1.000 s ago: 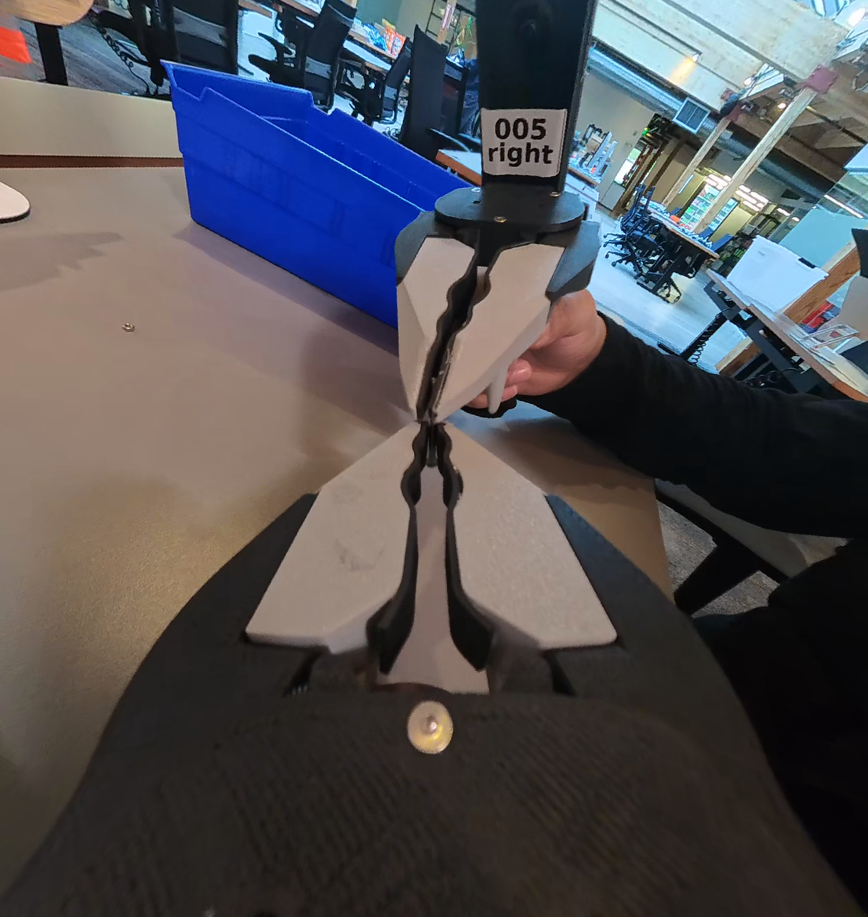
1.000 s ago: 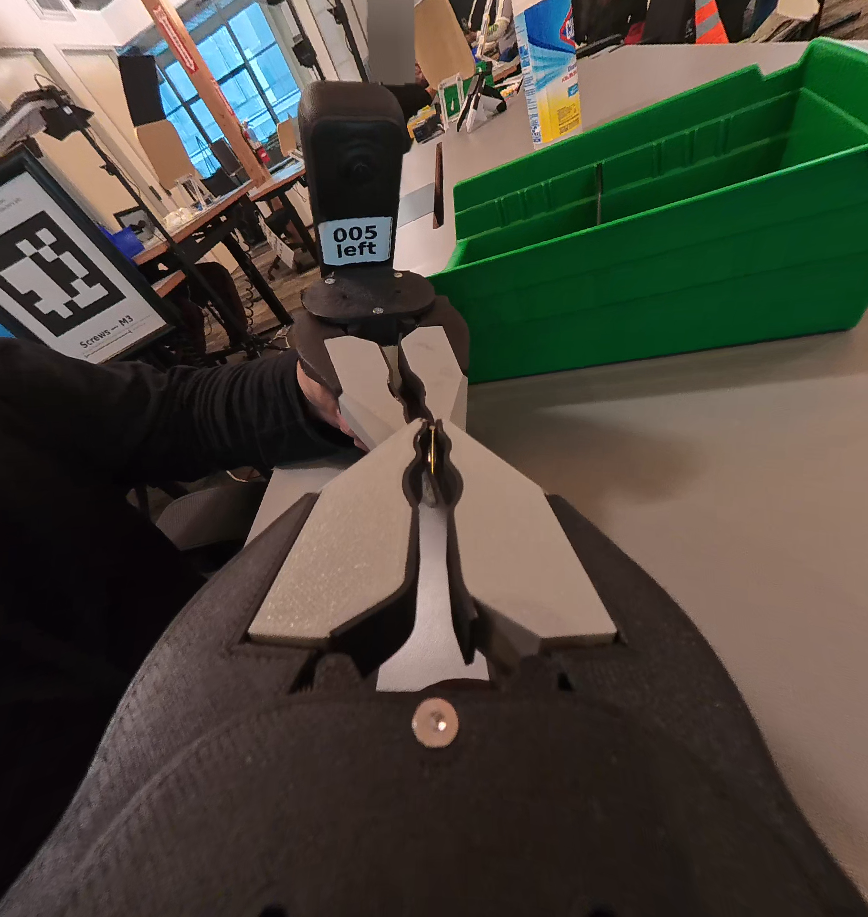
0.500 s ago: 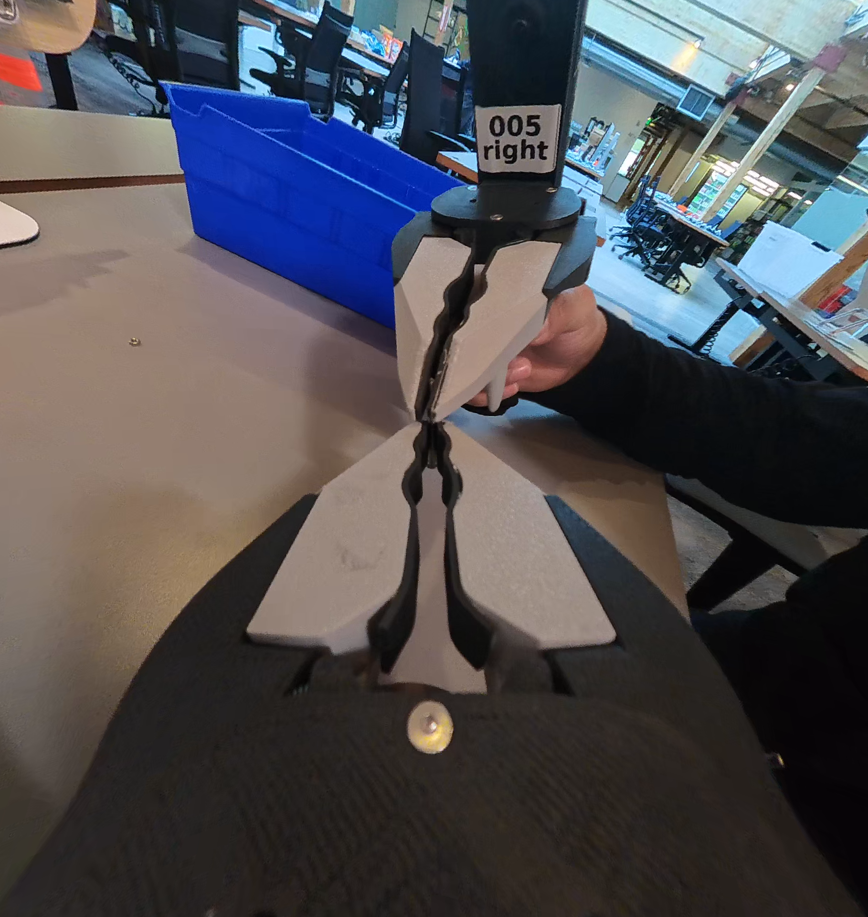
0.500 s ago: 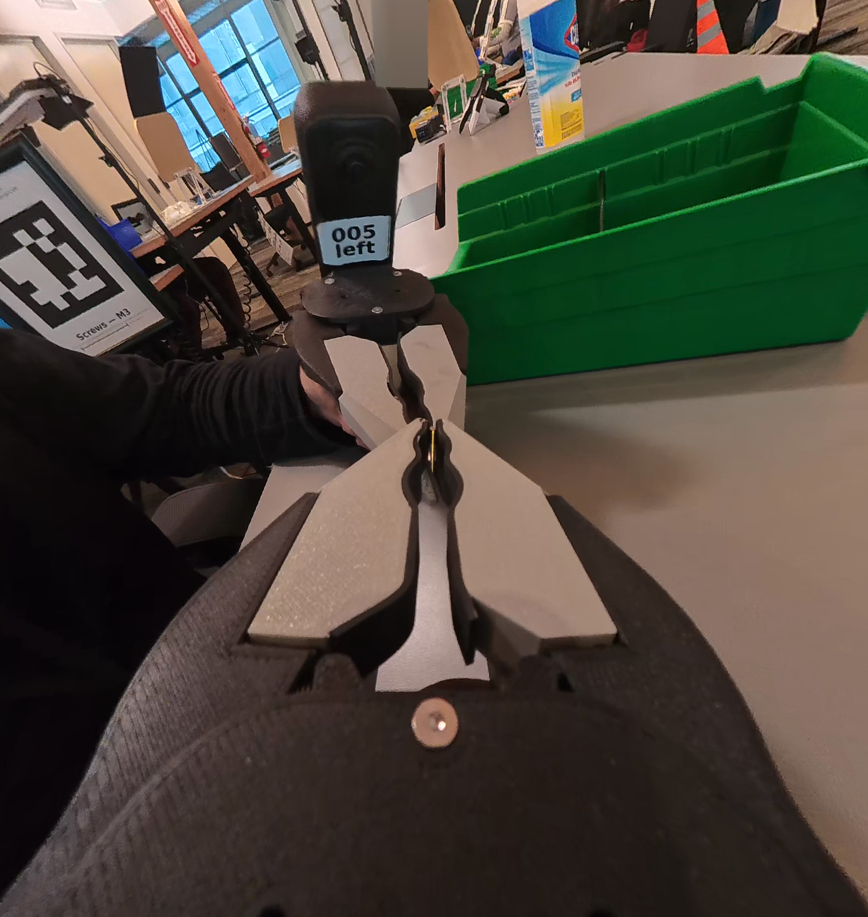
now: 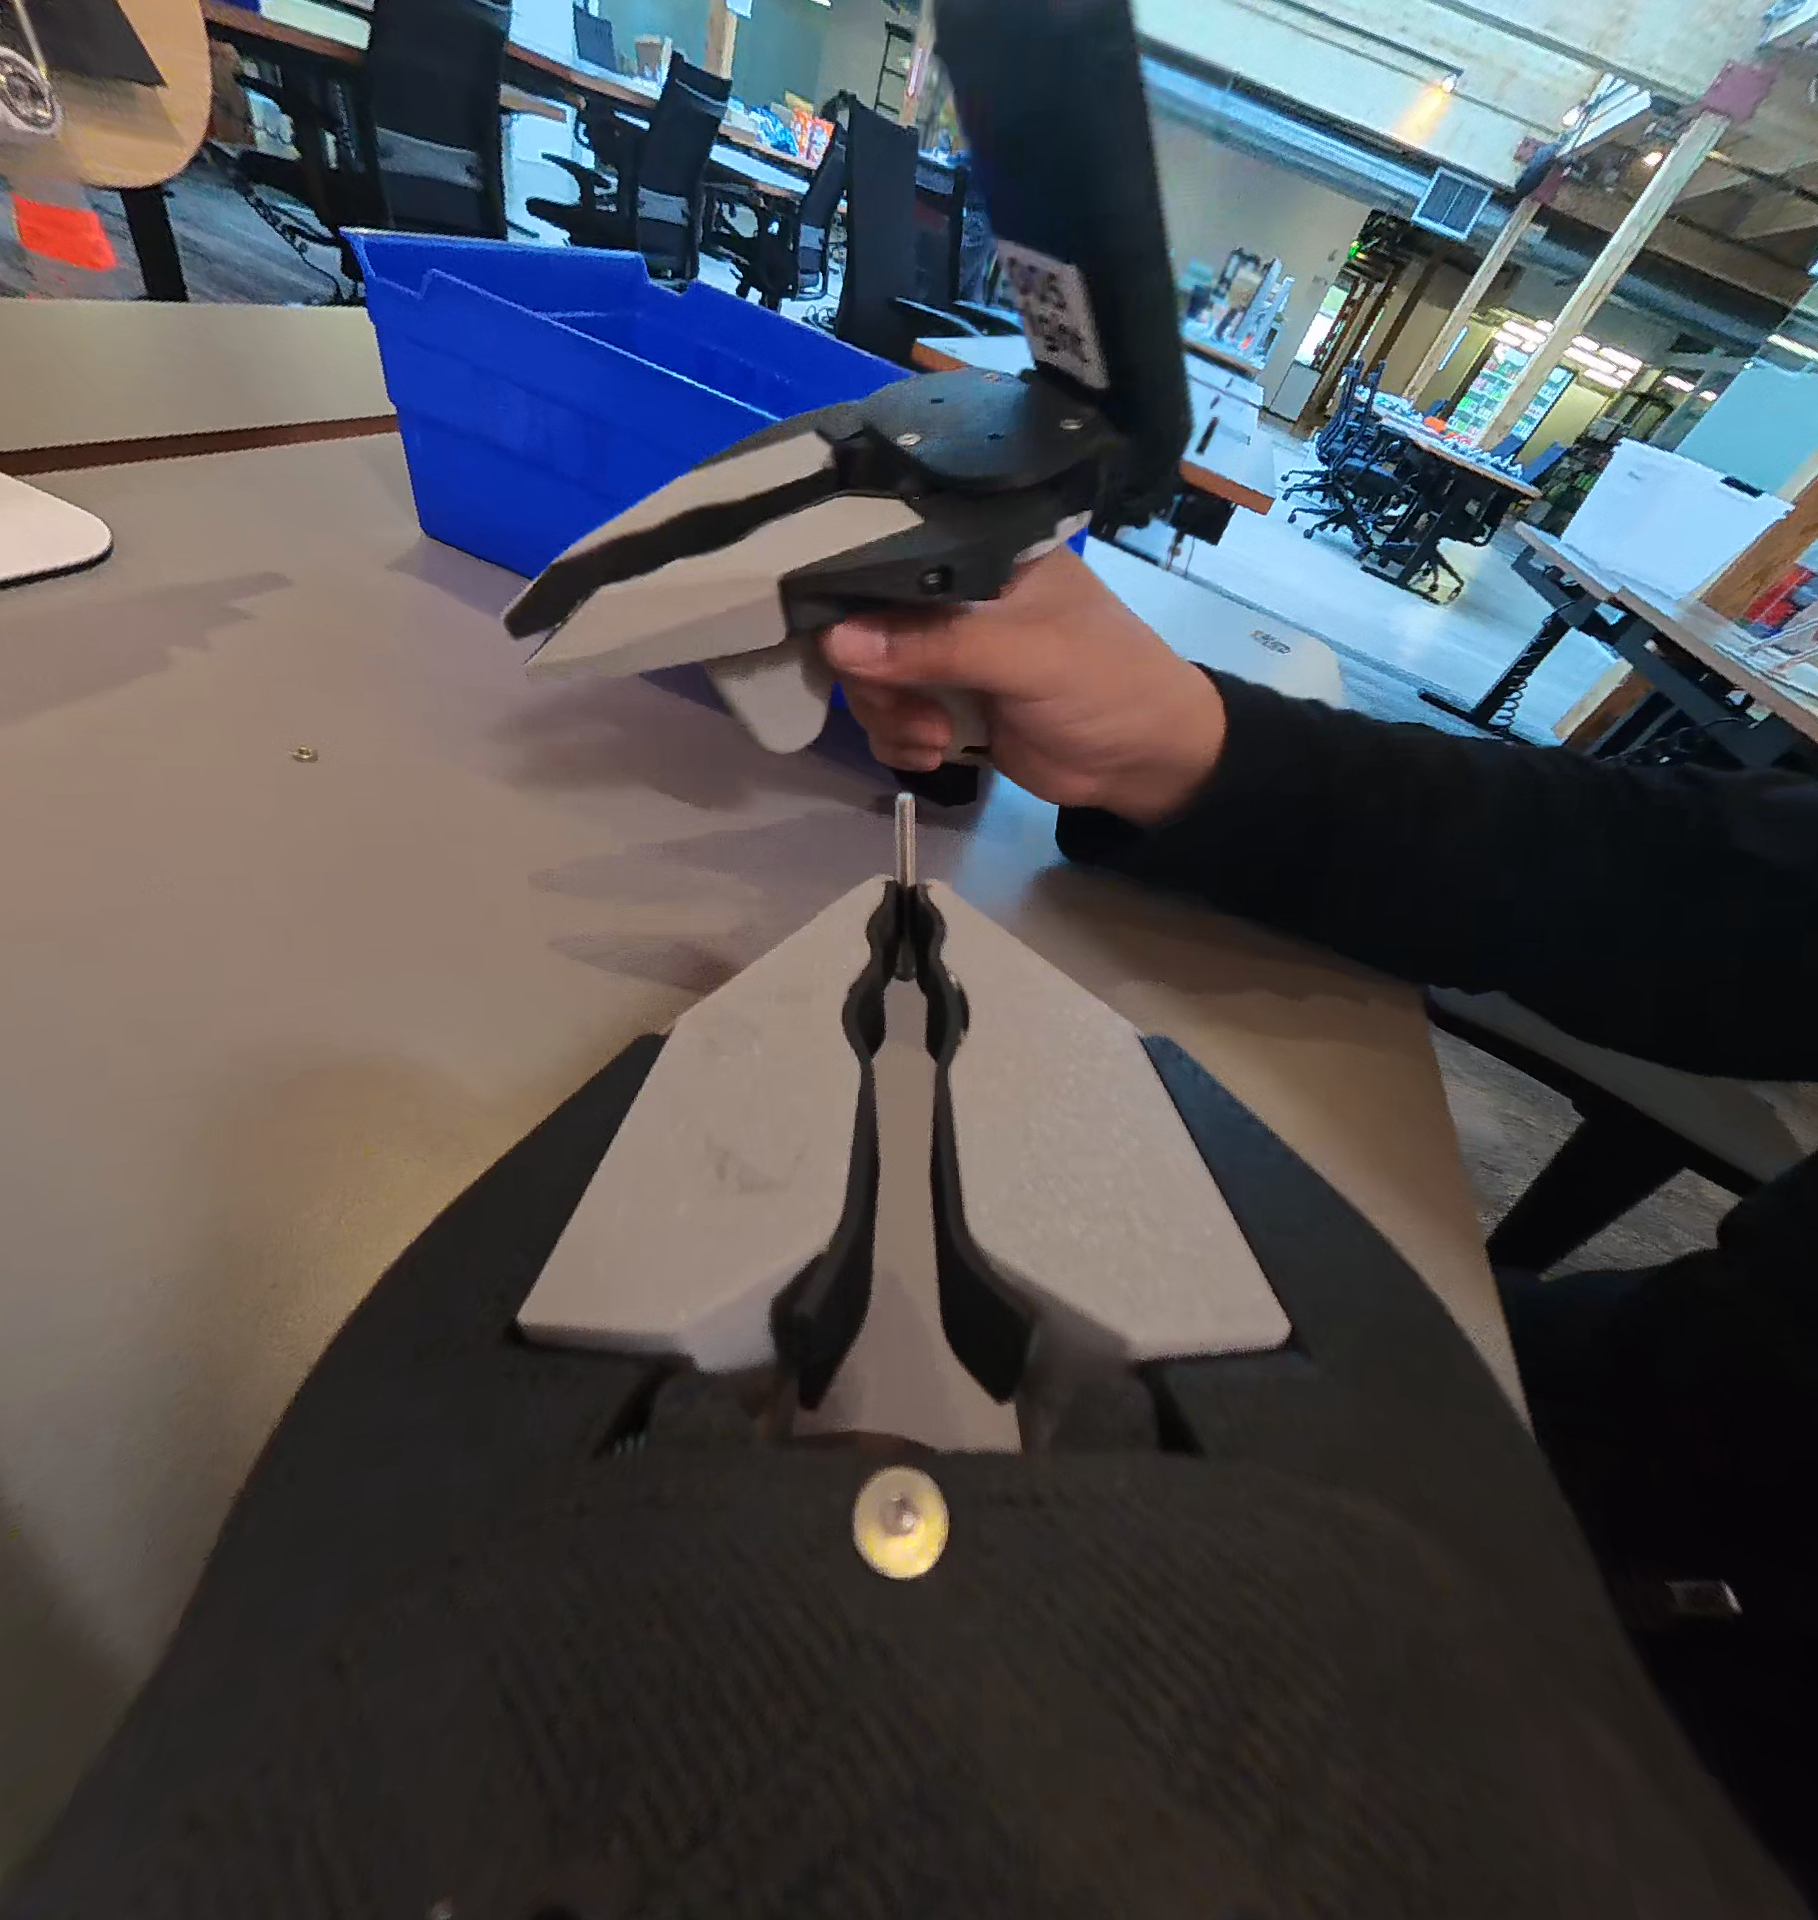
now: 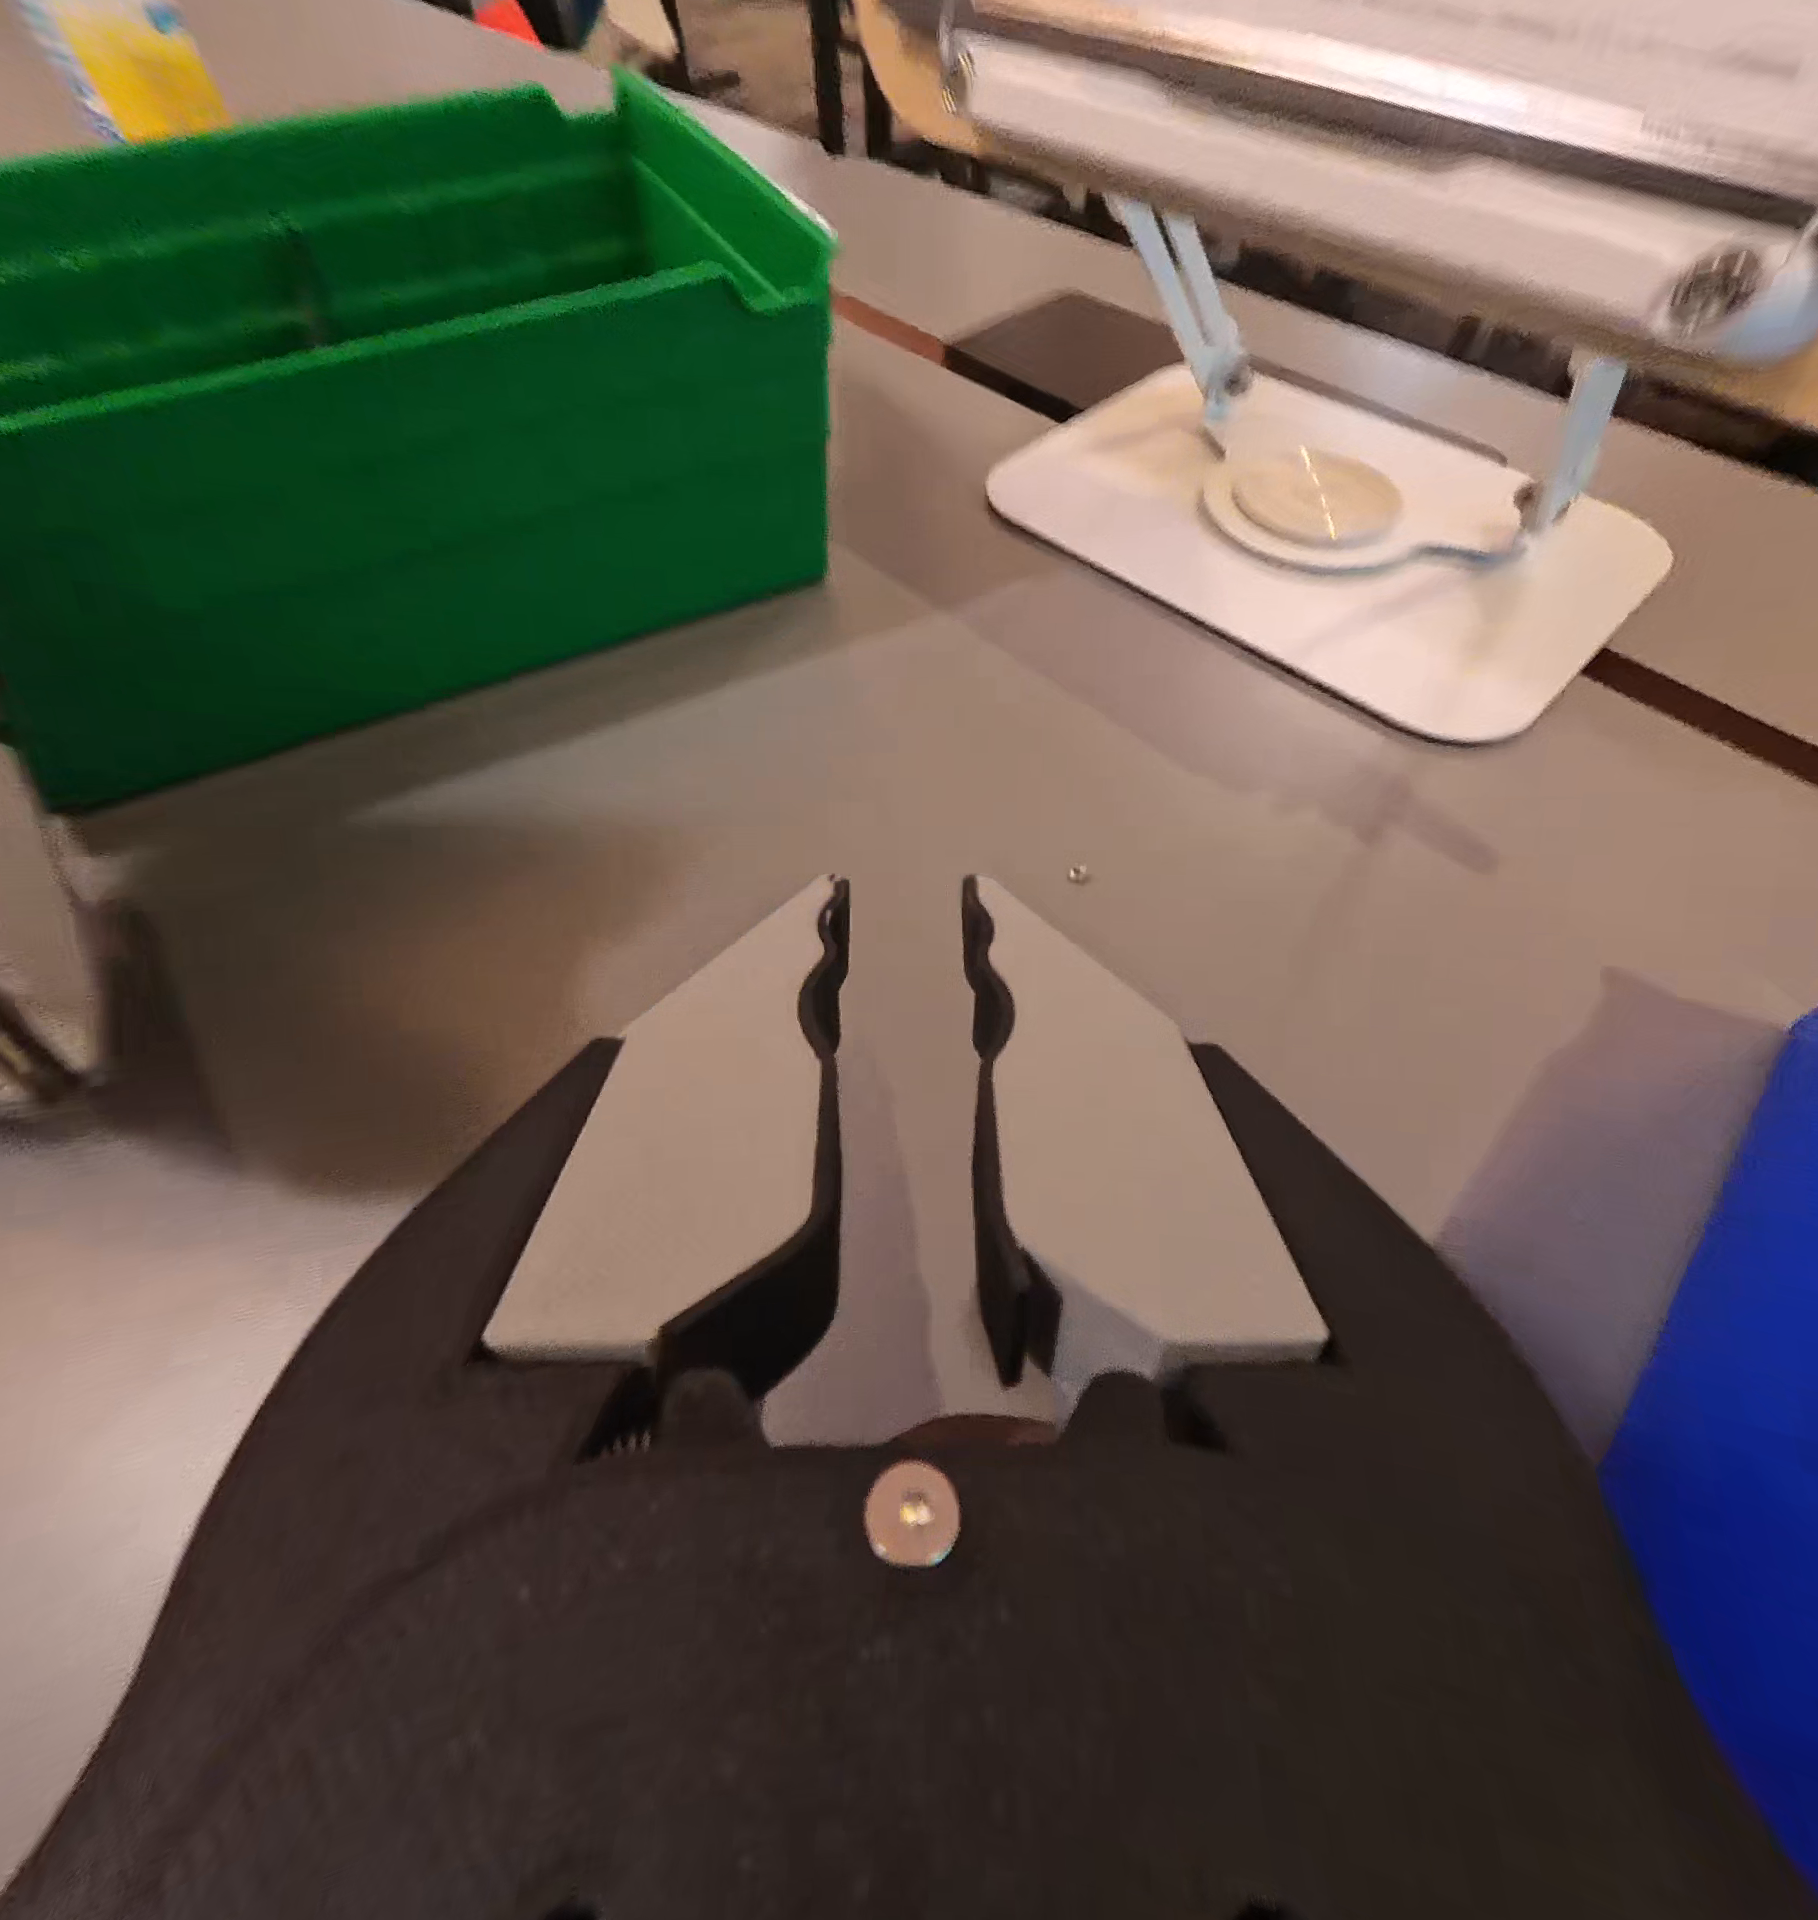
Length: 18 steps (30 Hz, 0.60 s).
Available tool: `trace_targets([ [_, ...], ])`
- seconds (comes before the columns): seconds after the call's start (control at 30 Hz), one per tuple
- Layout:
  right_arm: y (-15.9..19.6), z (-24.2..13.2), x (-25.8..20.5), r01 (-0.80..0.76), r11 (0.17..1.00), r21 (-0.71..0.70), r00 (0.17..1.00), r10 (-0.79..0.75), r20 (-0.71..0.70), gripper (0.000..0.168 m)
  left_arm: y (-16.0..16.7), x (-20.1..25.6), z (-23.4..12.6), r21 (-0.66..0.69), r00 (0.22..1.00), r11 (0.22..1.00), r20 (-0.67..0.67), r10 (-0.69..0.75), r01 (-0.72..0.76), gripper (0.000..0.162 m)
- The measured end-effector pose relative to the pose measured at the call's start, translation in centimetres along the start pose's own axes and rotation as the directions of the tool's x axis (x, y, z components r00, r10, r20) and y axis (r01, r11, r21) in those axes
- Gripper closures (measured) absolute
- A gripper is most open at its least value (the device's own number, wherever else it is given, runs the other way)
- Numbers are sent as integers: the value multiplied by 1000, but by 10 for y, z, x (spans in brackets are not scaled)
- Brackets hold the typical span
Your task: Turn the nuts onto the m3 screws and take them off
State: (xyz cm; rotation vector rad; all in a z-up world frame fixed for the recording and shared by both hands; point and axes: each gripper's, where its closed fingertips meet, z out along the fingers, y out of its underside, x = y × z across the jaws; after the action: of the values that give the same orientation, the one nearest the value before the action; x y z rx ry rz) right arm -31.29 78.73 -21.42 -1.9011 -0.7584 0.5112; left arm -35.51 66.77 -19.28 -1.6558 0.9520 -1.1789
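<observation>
L gripper (image 5: 903,899): jaws closed on an M3 screw (image 5: 903,844), pinched at the tips w/ the bare threaded shank sticking out past them, over the grey desk (image 5: 209,987). No nut seen on the exposed part of the shank.

R gripper (image 6: 903,888): jaws open, a clear gap between the tips, nothing between them. In the left wrist view the R gripper (image 5: 541,634) sits farther off, held by a hand (image 5: 1030,696) in a black sleeve, tips pointing left, apart from the screw and higher in that view.

One loose nut (image 6: 1078,874) lies on the desk just beyond the R tips and a bit to the right; same nut (image 5: 304,753) shows well left of the screw in the left wrist view.

Green bin (image 6: 396,436) far left in the right wrist view; blue bin (image 5: 593,416) far side of the desk in the left wrist view, behind the R gripper. White stand base (image 6: 1331,561) far right in the right wrist view, w/ a silver laptop-like slab (image 6: 1404,135) above it. The right wrist view is blurred.
</observation>
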Motion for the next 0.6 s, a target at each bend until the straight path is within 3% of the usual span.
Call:
trace_targets([
  [0.2,26,31,40,-27,989,-146,997,16,-76,153,1,-2,2,-2,1000,1000,17,18,-18,162],
  [0.4,20,51,51,-54,985,-164,998,48,-41,155,2,-4,1,-6,1000,1000,26,12,-12,162],
  [0.6,24,67,50,36,972,-233,999,-40,-15,155,0,-2,0,0,1000,1000,25,9,-9,162],
])
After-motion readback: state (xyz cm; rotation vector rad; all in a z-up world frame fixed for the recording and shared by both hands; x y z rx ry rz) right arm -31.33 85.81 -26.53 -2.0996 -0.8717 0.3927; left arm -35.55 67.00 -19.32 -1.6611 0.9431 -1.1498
